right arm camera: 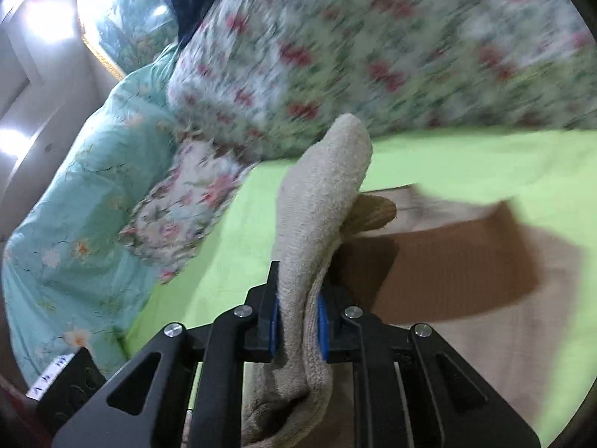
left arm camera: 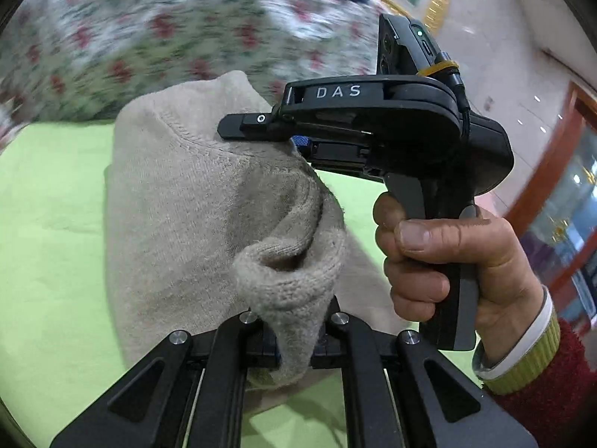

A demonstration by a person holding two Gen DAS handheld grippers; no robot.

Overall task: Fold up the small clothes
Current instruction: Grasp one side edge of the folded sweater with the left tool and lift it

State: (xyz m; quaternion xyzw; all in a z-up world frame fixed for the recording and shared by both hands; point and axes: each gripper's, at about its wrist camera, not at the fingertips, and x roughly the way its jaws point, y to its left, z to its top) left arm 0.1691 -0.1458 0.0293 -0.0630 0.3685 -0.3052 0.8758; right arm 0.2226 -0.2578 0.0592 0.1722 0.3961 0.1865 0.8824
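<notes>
A: Two tools, both clamped on the beige knit garment [left arm camera: 179,201]. Left tool [left arm camera: 294,339] pinched tight on a rolled hem, right tool [left arm camera: 257,127] gripping a fold farther up, toward the floral quilt [left arm camera: 156,37].

B: And from the right wrist view?

A: Right tool [right arm camera: 296,330] nearly closed, blue pads [right arm camera: 321,324] squeezing a thick doubled band of knit. Rest of the garment draped over the green bed sheet [right arm camera: 485,164], short of the quilt.

B: Long axis?

A: Roughly from the left tool toward the quilt. Left hold nearer the hem; probably a fold along that line next.
</notes>
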